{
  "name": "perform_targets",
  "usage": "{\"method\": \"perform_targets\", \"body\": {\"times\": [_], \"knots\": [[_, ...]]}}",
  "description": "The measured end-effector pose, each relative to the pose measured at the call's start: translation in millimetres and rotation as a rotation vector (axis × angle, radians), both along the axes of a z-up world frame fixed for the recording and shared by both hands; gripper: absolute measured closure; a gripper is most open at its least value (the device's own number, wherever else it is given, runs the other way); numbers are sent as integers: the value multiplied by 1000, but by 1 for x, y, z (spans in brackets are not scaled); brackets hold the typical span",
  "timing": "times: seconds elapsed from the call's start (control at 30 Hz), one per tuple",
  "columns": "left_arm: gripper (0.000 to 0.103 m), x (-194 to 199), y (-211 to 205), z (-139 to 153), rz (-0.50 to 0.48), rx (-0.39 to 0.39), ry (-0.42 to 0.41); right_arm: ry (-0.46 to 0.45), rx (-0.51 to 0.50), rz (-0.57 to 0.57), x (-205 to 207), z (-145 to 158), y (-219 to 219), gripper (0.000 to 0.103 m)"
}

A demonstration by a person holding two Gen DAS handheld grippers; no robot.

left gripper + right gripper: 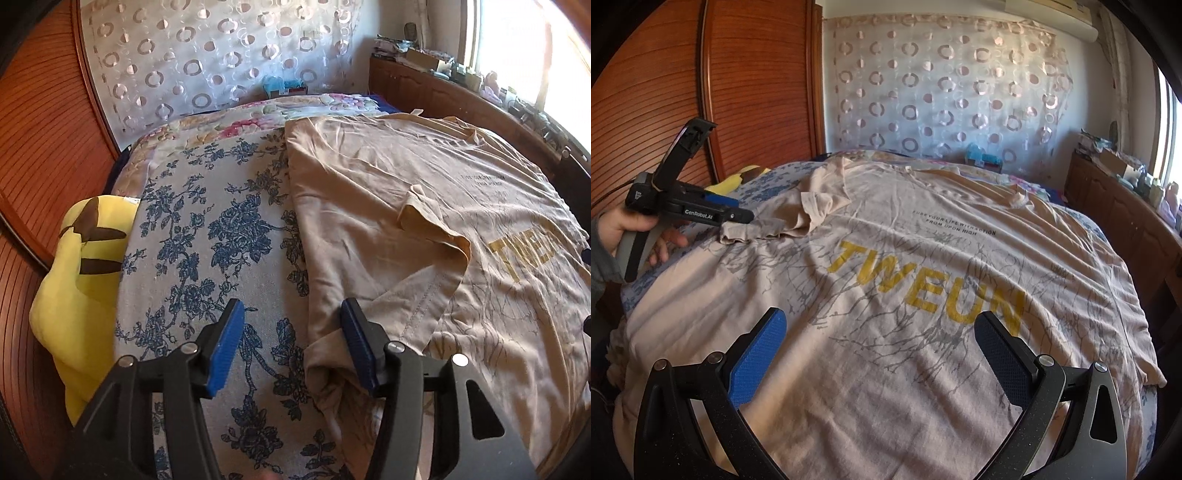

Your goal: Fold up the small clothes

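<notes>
A beige T-shirt [923, 236] with yellow letters lies spread face up on the bed; it also shows in the left wrist view [369, 192]. Its left sleeve [424, 236] is folded in over the chest. My left gripper [291, 325] is open at the shirt's left edge, its right finger touching bunched beige cloth and its left finger over the sheet. It also shows in the right wrist view [738, 216], by the sleeve. My right gripper [882, 336] is wide open and empty, over the shirt's lower part.
The bed has a blue floral sheet [207, 236]. A yellow pillow [77, 273] lies at the bed's left edge by the wooden wardrobe [701, 74]. A cluttered wooden cabinet [1115, 195] runs along the right under the window. A curtain [942, 92] hangs behind.
</notes>
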State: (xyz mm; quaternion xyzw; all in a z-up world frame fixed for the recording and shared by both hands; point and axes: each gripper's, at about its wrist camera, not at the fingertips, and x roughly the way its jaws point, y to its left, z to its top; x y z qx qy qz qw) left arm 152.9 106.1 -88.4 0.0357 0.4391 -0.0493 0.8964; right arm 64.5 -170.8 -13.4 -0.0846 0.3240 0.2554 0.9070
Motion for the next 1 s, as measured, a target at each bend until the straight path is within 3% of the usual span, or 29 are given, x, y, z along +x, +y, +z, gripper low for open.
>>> {"method": "perform_targets", "body": {"times": [0.23,0.43,0.53,0.73,0.87,1.0], "knots": [[46,-2,14,-2,18,-86,-33,6,1,3,0,0,0,0],[43,-1,14,-2,34,-72,-32,26,-7,40,2,1,-1,2],[40,-1,15,-3,40,-76,-29,38,-3,68,6,10,2,9],[39,-1,15,-3,48,-71,-30,30,-16,155,31,36,23,36],[40,-10,20,0,50,-112,-38,74,3,223,62,41,48,54],[40,-36,20,12,49,-105,-98,118,-31,273,86,33,88,55]]}}
